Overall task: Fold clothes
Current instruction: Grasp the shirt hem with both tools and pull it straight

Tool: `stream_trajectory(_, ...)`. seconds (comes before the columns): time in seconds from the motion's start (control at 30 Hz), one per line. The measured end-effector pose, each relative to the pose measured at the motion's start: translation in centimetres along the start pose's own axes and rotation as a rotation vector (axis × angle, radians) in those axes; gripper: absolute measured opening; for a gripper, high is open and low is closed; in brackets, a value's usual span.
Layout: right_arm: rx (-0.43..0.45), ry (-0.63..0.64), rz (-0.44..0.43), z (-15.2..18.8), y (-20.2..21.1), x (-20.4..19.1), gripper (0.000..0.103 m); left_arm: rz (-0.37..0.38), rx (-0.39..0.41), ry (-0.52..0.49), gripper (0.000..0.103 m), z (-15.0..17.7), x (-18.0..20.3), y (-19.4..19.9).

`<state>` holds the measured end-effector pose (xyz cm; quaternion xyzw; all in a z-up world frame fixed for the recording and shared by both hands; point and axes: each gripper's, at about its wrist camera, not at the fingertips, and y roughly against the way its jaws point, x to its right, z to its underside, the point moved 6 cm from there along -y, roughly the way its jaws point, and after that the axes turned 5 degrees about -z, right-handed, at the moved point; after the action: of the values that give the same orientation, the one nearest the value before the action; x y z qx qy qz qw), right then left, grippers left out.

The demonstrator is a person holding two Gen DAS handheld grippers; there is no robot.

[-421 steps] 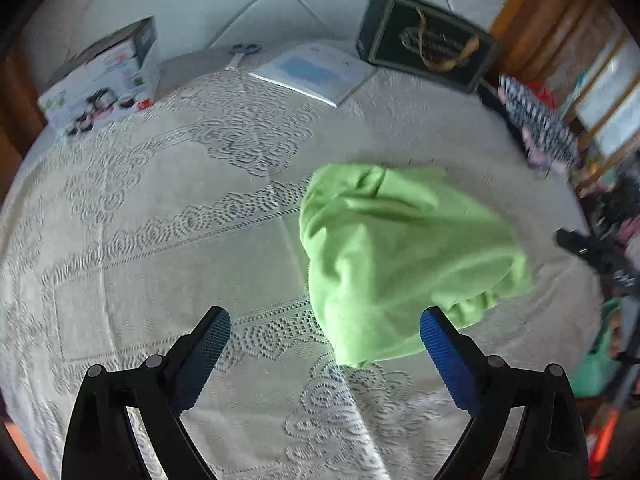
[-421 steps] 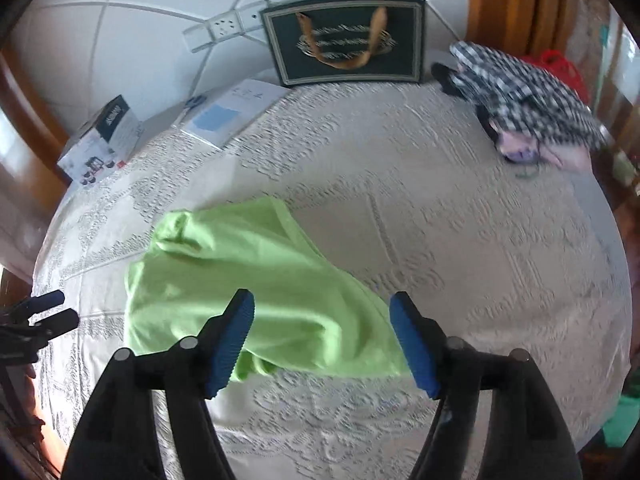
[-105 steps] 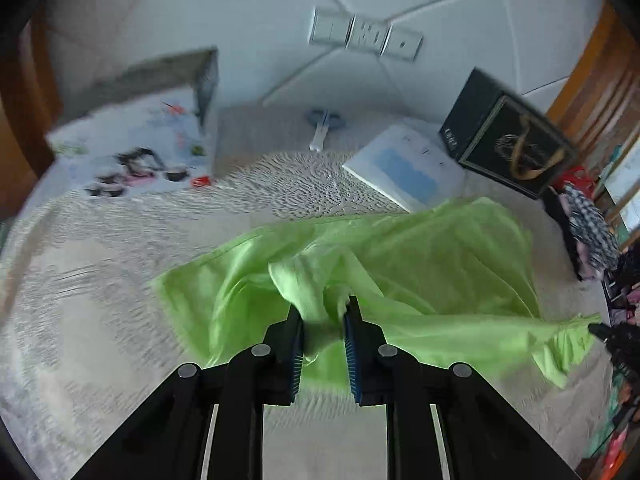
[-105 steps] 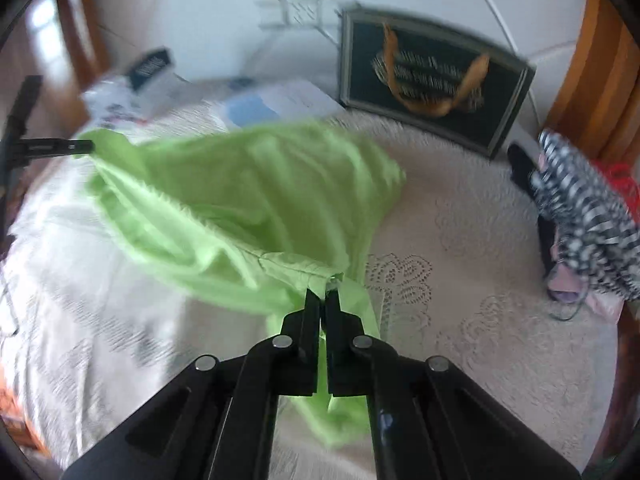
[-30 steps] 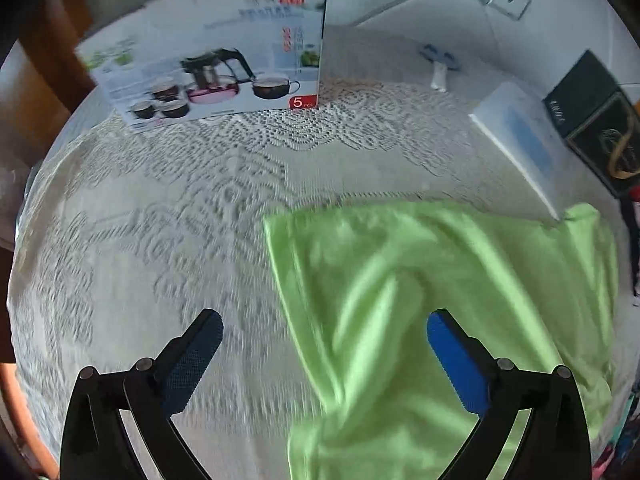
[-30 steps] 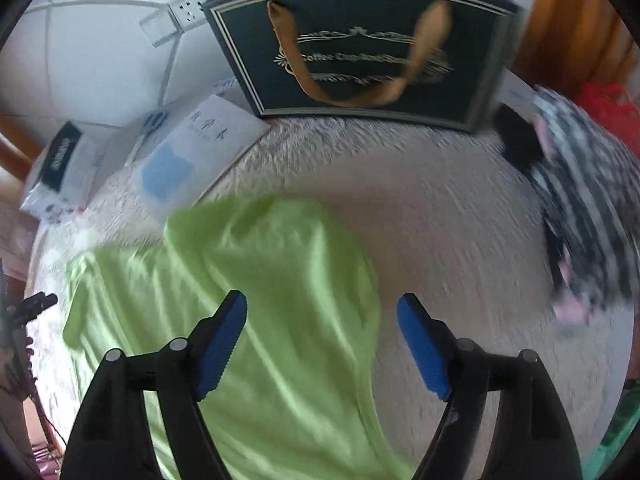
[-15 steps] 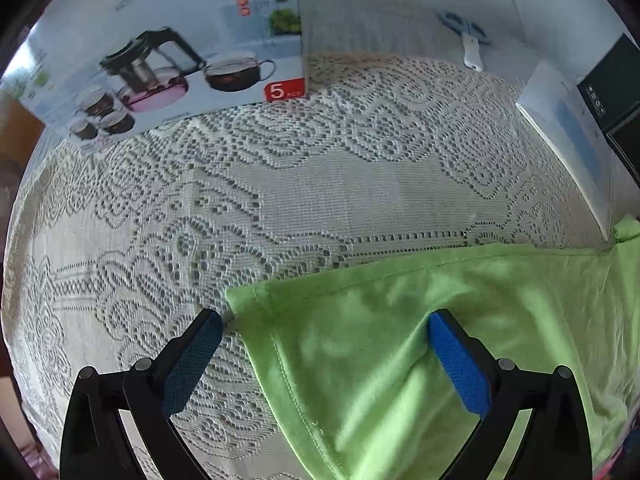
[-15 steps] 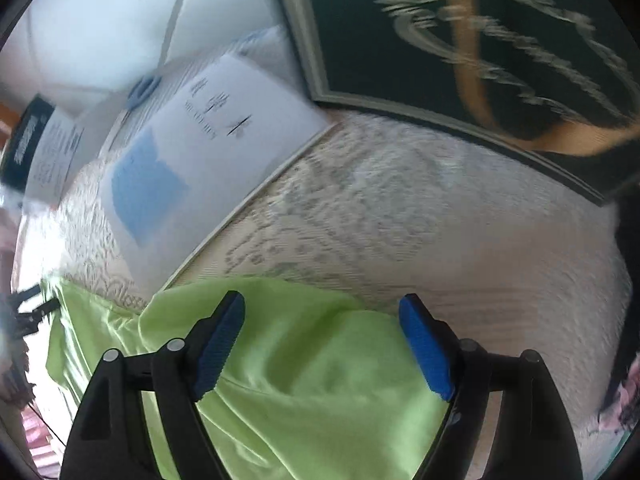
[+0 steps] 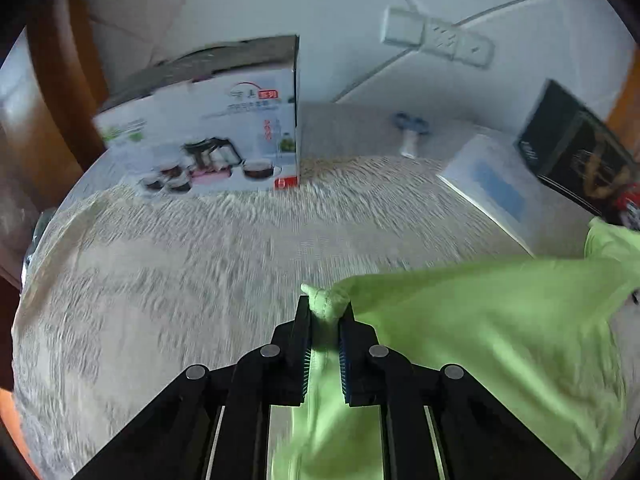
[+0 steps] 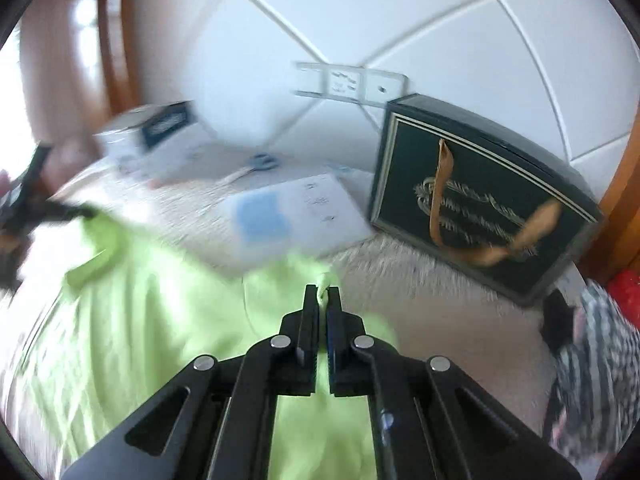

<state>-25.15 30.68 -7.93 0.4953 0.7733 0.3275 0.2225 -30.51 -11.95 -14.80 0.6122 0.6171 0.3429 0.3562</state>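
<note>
A lime green garment (image 9: 488,328) is stretched over the lace tablecloth (image 9: 180,264). My left gripper (image 9: 325,312) is shut on one bunched corner of it, with a knot of cloth poking out past the fingertips. In the right wrist view the same green garment (image 10: 136,312) spreads to the left and below, and my right gripper (image 10: 323,300) is shut on another corner of it. The left gripper's black frame (image 10: 28,208) shows at the far left of that view, at the garment's other end. Both views are blurred by motion.
A tea set box (image 9: 208,140) stands at the back left. Blue-handled scissors (image 9: 410,132) and a white booklet (image 9: 496,188) lie near the wall. A dark gift bag (image 10: 480,200) stands at the back right, and a checked garment pile (image 10: 592,364) lies at the right edge.
Half a second ago both grippers stood open over the garment's far corners. Both have now shut on those corners and tilted up, lifting the cloth's edge off the tablecloth.
</note>
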Motion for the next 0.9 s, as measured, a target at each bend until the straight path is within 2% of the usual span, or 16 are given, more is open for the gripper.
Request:
stream_trajectory(0.03,-0.016,0.01,-0.024,1.9,1.7,-0.3,0.004,0.013,-0.017,0.002,0.012,1.2,-0.7,0.5)
stream_trajectory(0.13,-0.161,-0.046,-0.047,7.7,4.1,-0.4,0.012,0.053,-0.063,0.014,0.016,3.8,-1.8,2.1)
stream_trajectory(0.2,-0.229,-0.106,-0.002,10.4,5.0,0.7,0.017,0.067,-0.082,0.022,0.035,5.2,-2.3,2.6)
stream_trajectory(0.27,-0.244,-0.191,0.019,11.5,5.7,2.0,0.019,0.073,-0.085,0.029,0.076,5.9,-2.6,3.3)
stream_trajectory(0.3,-0.244,-0.239,0.024,11.8,6.1,2.7,0.019,0.075,-0.086,0.033,0.08,6.1,-2.7,3.6)
stream_trajectory(0.4,-0.254,-0.361,0.026,11.5,6.0,3.9,0.02,0.086,-0.078,0.052,0.08,6.4,-3.1,4.9)
stream_trajectory(0.57,-0.302,-0.466,0.011,10.6,3.4,4.9,0.023,0.085,-0.064,0.066,0.081,4.3,-3.5,5.9)
stream_trajectory(0.6,-0.311,-0.487,0.009,10.4,2.8,5.1,0.03,0.078,-0.083,0.06,0.081,4.1,-3.4,5.2)
stream_trajectory(0.63,-0.321,-0.508,0.006,10.2,2.3,5.2,0.042,0.072,-0.103,0.055,0.081,4.0,-3.4,4.6)
stream_trajectory(0.7,-0.339,-0.555,0.0,10.0,1.2,5.7,0.054,0.051,-0.164,0.04,0.081,4.0,-3.1,2.3)
stream_trajectory(0.9,-0.407,-0.651,0.04,9.9,-1.6,8.3,0.061,0.014,-0.283,0.02,0.081,5.0,-2.2,-3.1)
